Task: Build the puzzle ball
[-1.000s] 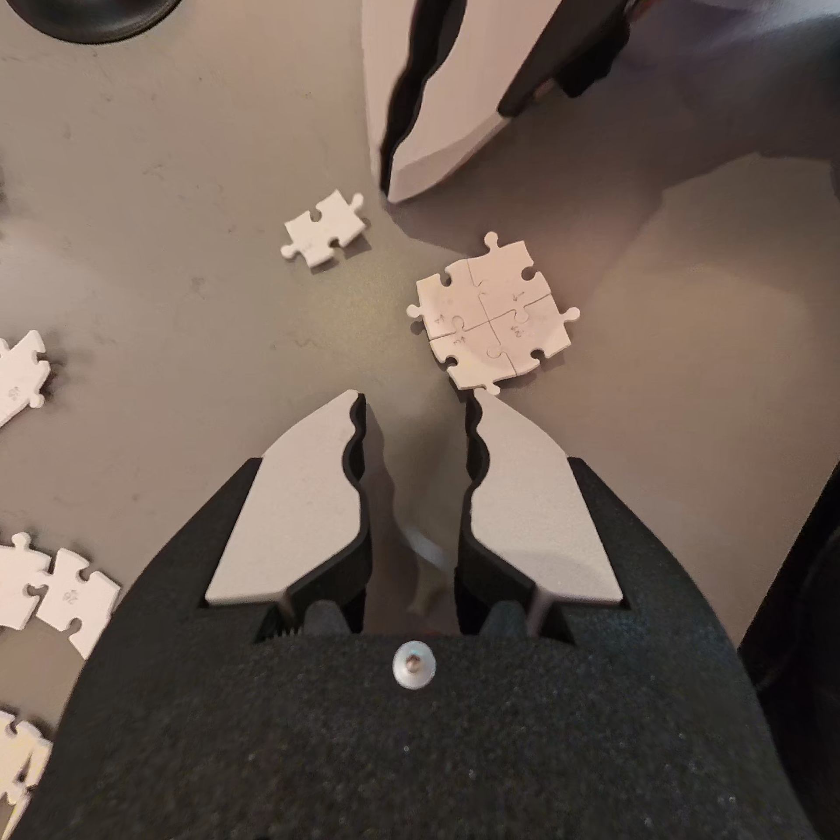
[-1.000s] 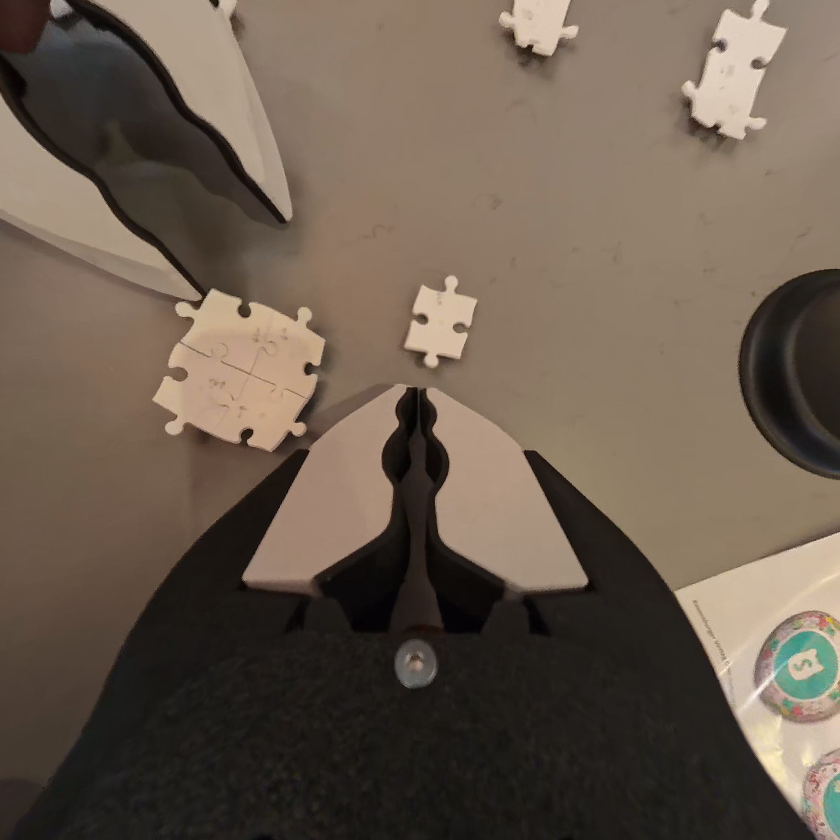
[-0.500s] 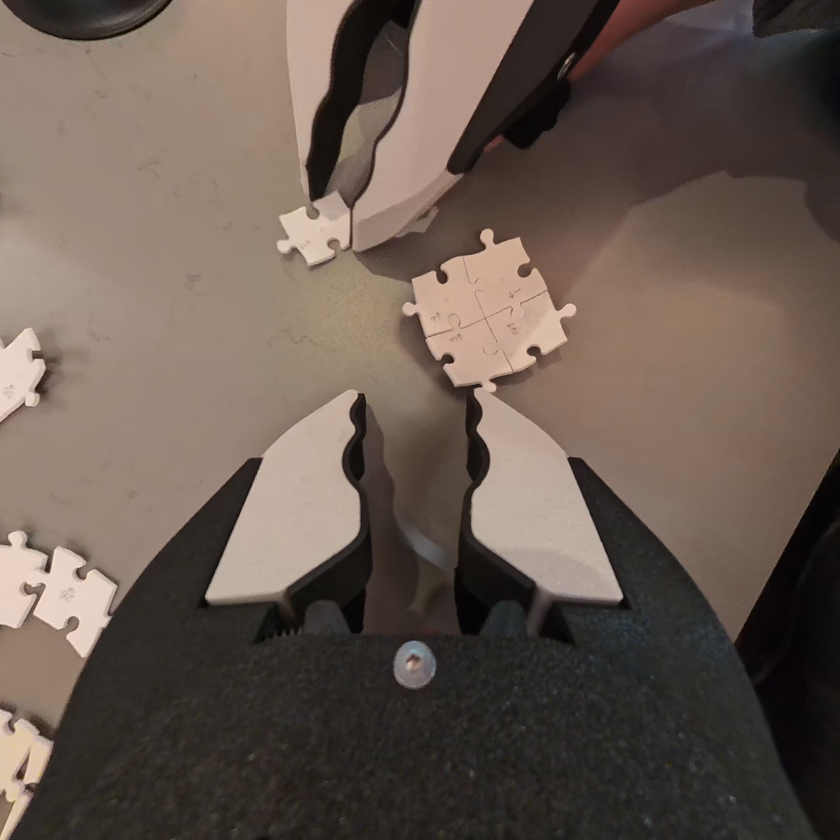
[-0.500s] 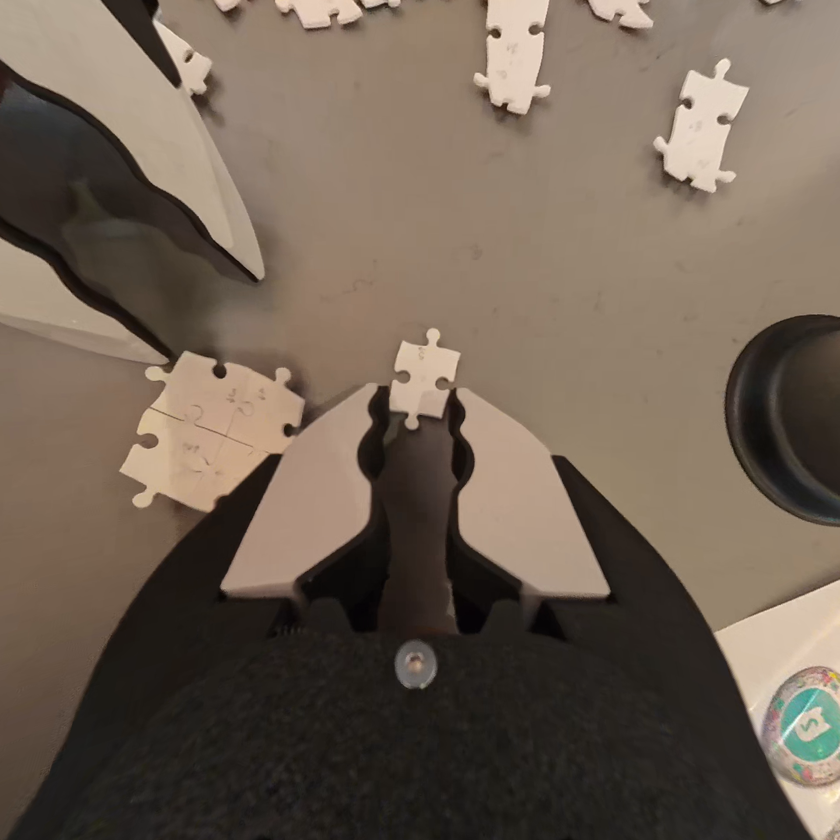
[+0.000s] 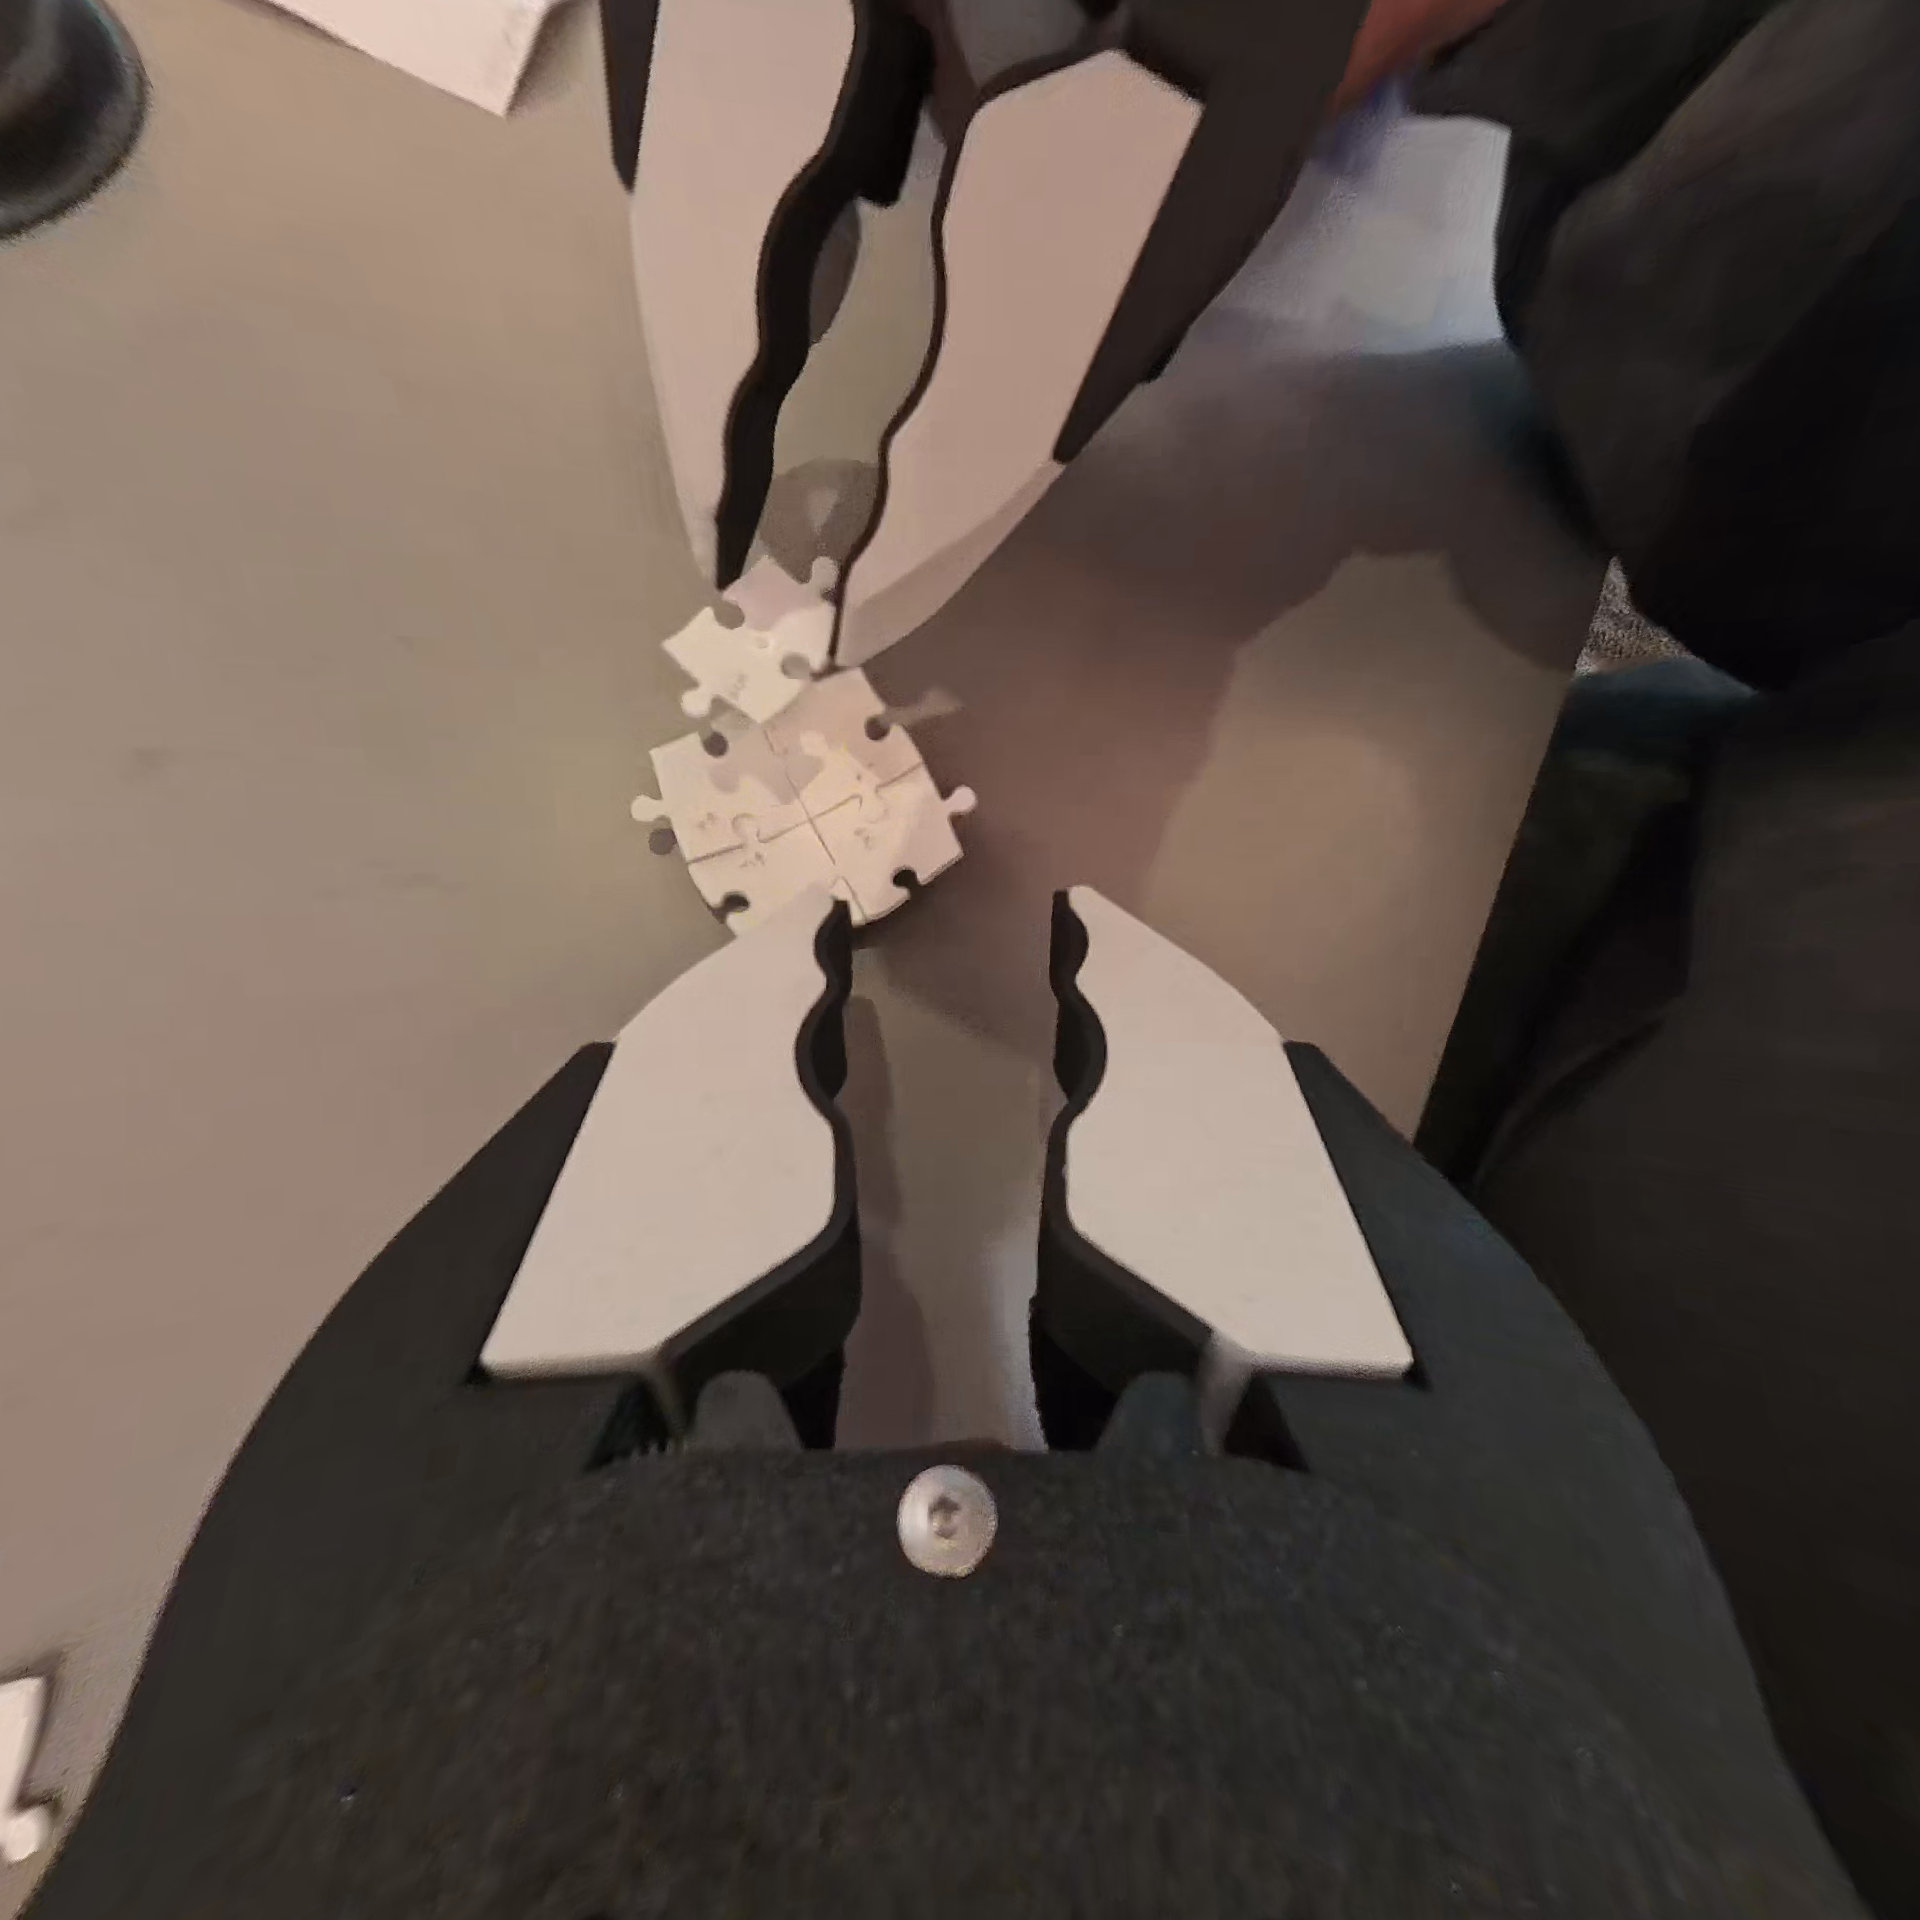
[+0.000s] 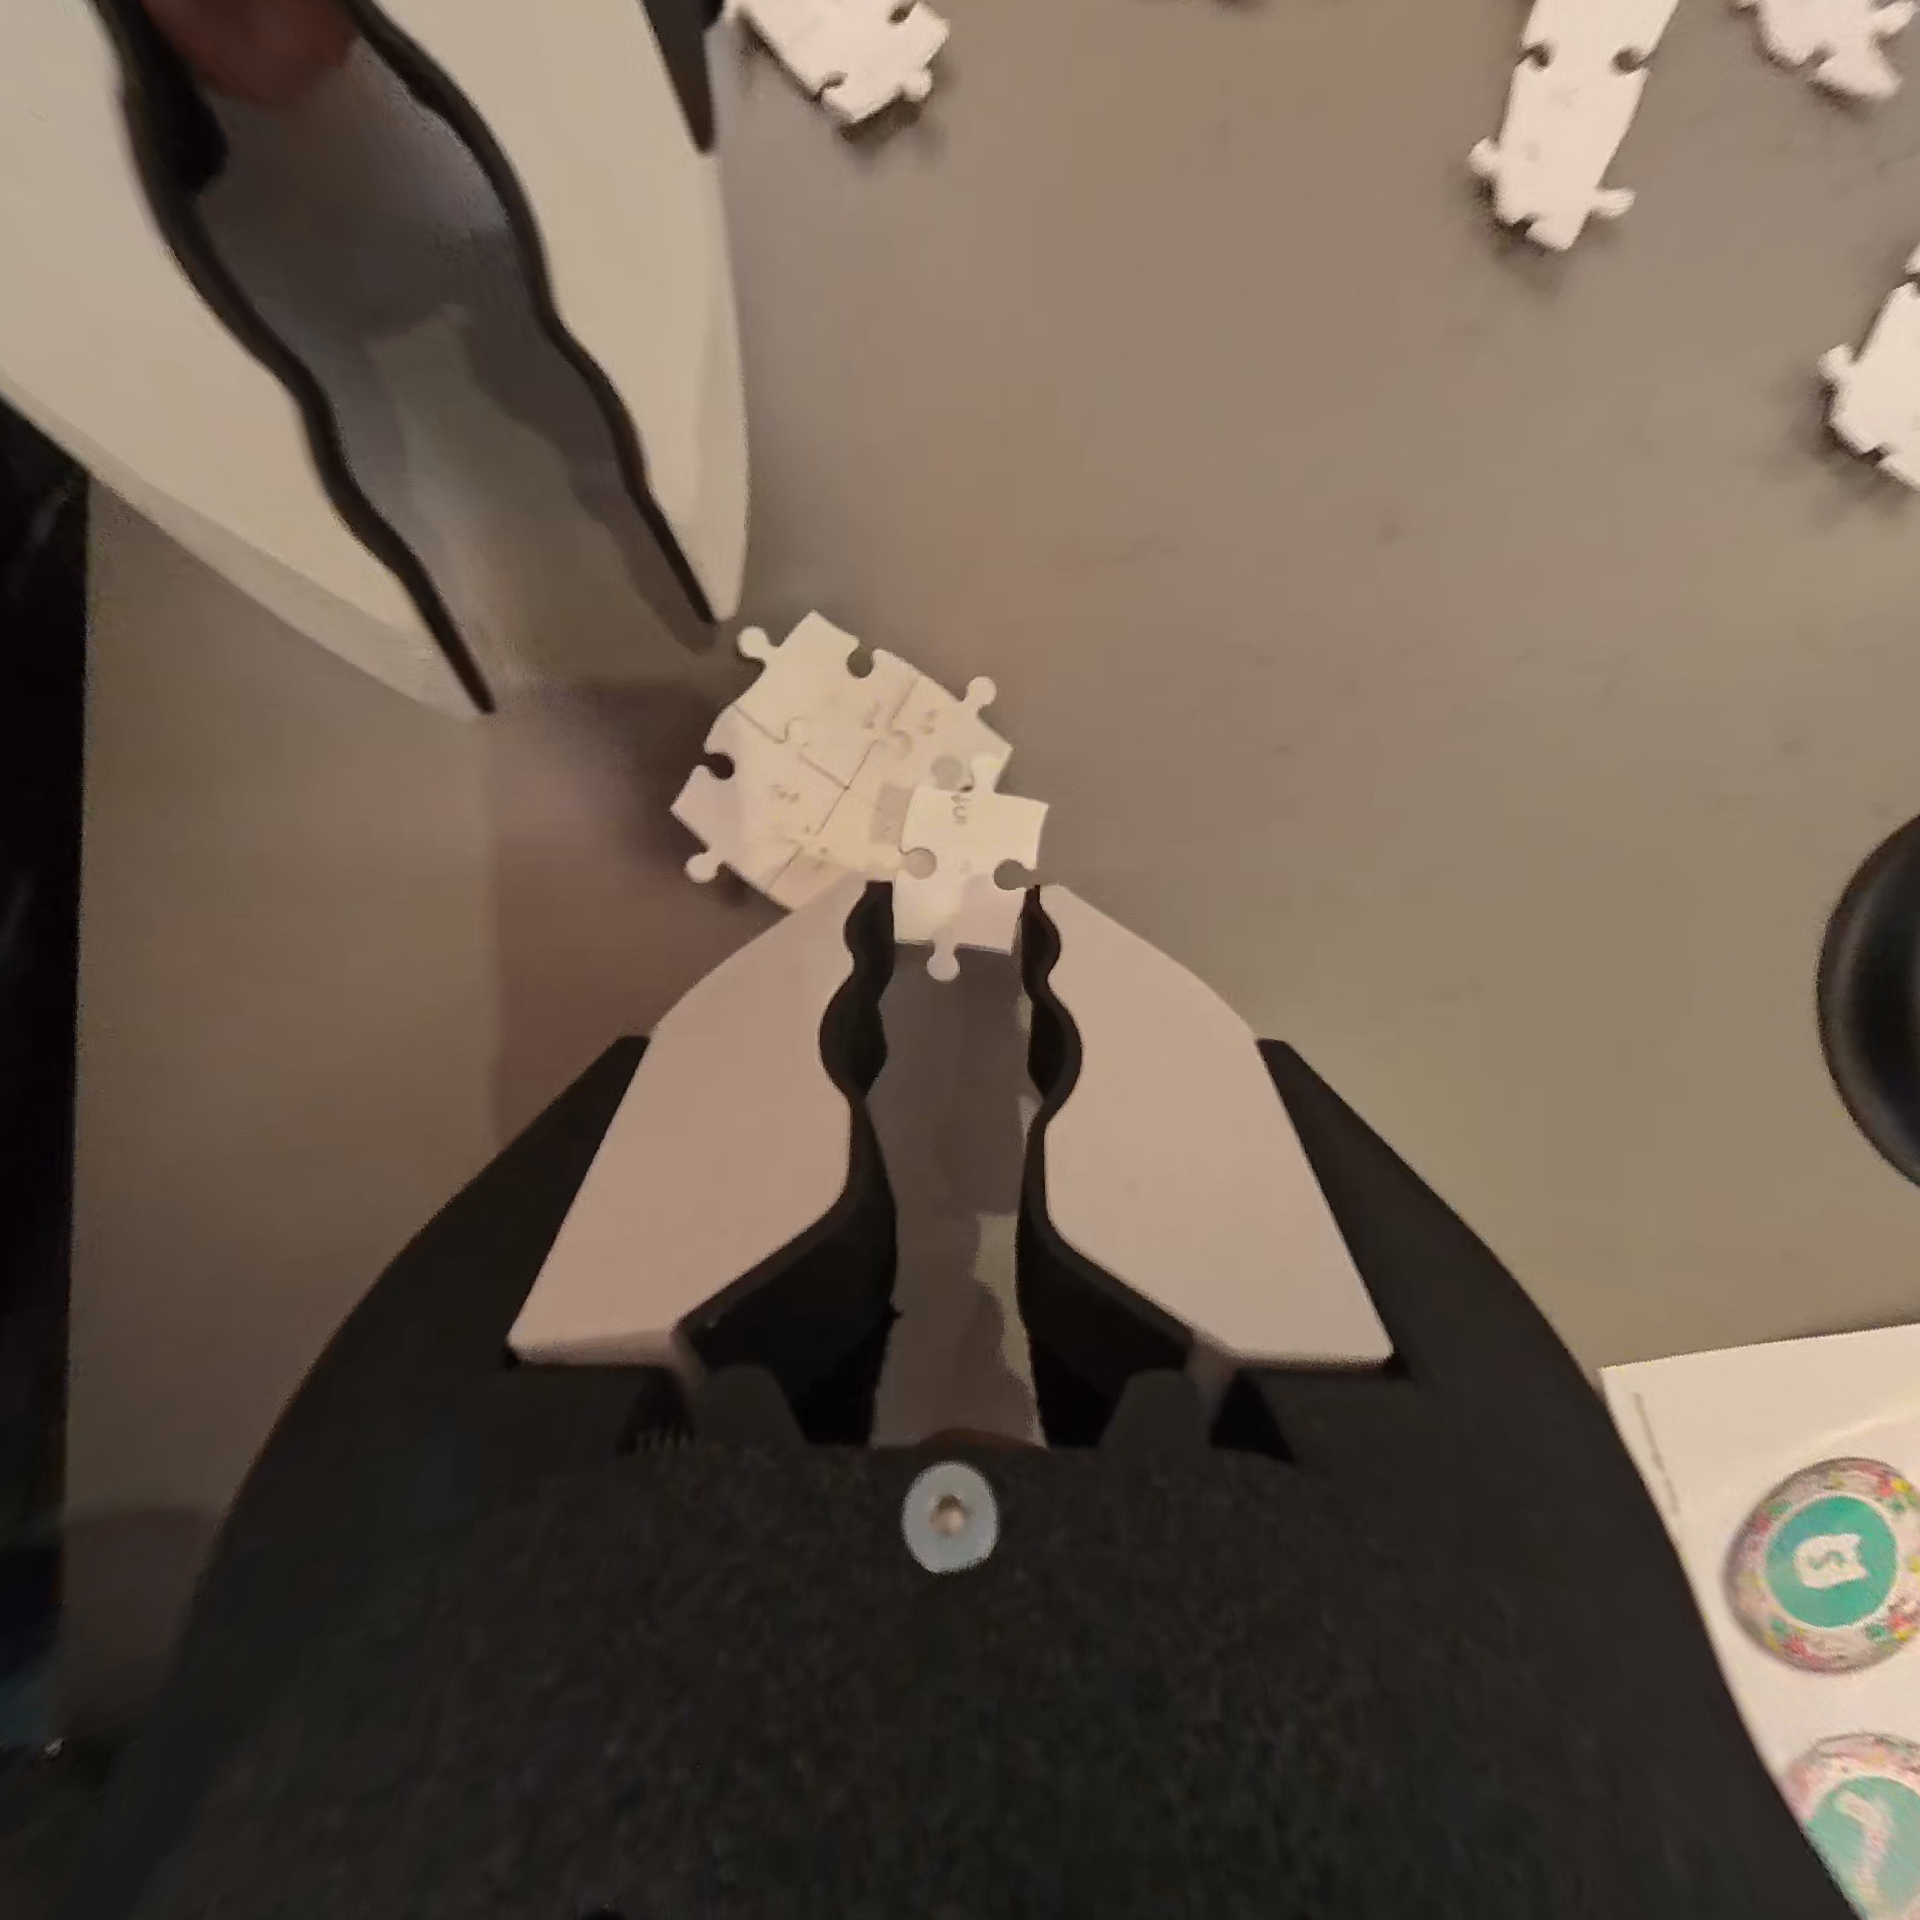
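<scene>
**One loose piece now meets the four-piece patch**

Two grippers face each other across the grey matte surface (image 6: 1351, 520). Between them lies the curved white patch of four joined puzzle pieces (image 5: 805, 816), flat on the surface.

Our right gripper (image 6: 954, 899) holds a single white puzzle piece (image 6: 966, 868) between the tips of its fingers (image 6: 748, 1122), which are narrowed onto the piece's two sides. Half a second ago that piece lay apart from the patch, just being gripped; now we have carried it across, and its far edge overlaps the near corner of the patch. From the left wrist view the same piece (image 5: 753, 649) shows at the far side of the patch, pinched at the tips of the right gripper (image 5: 784, 613), tilted and not yet locked in.

Our left gripper (image 5: 945, 914) has its fingers (image 5: 717, 1143) moderately apart with nothing between them. It sat just short of the patch before; now one fingertip touches or slightly covers the patch's near edge, though we cannot tell whether it presses down.

Several more white puzzle strips (image 6: 1569, 135) lie well apart at the far side of the surface. A round black object (image 6: 1881, 1008) sits at the right edge, and a white printed sheet with round colourful pictures (image 6: 1766, 1507) lies near the right gripper's body.
</scene>
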`<action>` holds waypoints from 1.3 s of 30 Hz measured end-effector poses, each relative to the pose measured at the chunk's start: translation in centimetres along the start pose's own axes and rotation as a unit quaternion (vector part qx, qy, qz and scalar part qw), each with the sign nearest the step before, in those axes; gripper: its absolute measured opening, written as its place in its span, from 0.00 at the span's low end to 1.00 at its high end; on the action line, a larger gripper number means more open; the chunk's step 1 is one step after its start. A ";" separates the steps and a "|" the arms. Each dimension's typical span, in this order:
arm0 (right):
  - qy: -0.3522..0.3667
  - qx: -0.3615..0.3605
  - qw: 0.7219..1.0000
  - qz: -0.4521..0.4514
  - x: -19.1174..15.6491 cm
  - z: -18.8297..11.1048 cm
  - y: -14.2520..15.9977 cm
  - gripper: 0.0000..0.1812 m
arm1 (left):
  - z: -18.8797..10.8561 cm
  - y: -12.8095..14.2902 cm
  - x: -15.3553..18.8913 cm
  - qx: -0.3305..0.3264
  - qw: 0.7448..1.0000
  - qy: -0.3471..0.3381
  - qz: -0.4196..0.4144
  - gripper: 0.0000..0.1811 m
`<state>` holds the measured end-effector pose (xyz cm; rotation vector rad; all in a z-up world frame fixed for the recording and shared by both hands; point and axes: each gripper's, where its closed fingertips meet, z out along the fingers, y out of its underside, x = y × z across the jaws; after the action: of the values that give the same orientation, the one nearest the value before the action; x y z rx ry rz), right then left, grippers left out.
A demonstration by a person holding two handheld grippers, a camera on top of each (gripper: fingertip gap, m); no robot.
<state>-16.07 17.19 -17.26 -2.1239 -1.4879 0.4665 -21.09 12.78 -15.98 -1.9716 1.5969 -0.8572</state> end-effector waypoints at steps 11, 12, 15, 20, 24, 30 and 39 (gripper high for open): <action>-0.023 0.013 0.996 0.079 -3.5 1.2 0.0 0.13 | -1.2 3.5 -1.1 -0.027 0.998 -0.051 -0.034 0.25; -0.026 0.019 0.996 0.087 -4.1 1.3 -0.3 0.13 | -1.3 4.0 -1.0 -0.031 0.997 -0.057 -0.034 0.26; -0.024 0.030 0.995 0.094 -5.3 1.2 -0.8 0.13 | -1.3 4.9 -0.5 -0.037 0.997 -0.065 -0.032 0.27; 0.073 0.011 0.993 0.092 -0.2 -1.0 1.0 0.13 | -1.0 4.7 0.1 -0.028 0.998 -0.047 -0.035 0.27; 0.041 0.000 0.994 0.101 0.3 0.3 1.7 0.13 | -0.8 4.3 -0.2 -0.016 0.998 -0.039 -0.043 0.27; 0.017 0.002 0.995 0.098 -2.0 1.1 1.0 0.13 | -0.4 4.4 -0.8 -0.013 0.998 -0.040 -0.055 0.29; 0.020 0.009 0.994 0.106 -2.8 0.3 0.9 0.13 | 0.3 2.1 -1.4 0.015 0.998 -0.018 -0.058 0.28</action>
<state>-16.57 14.36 -18.05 -2.2757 -1.2372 0.5080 -22.47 13.64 -17.92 -2.0643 1.4529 -0.8794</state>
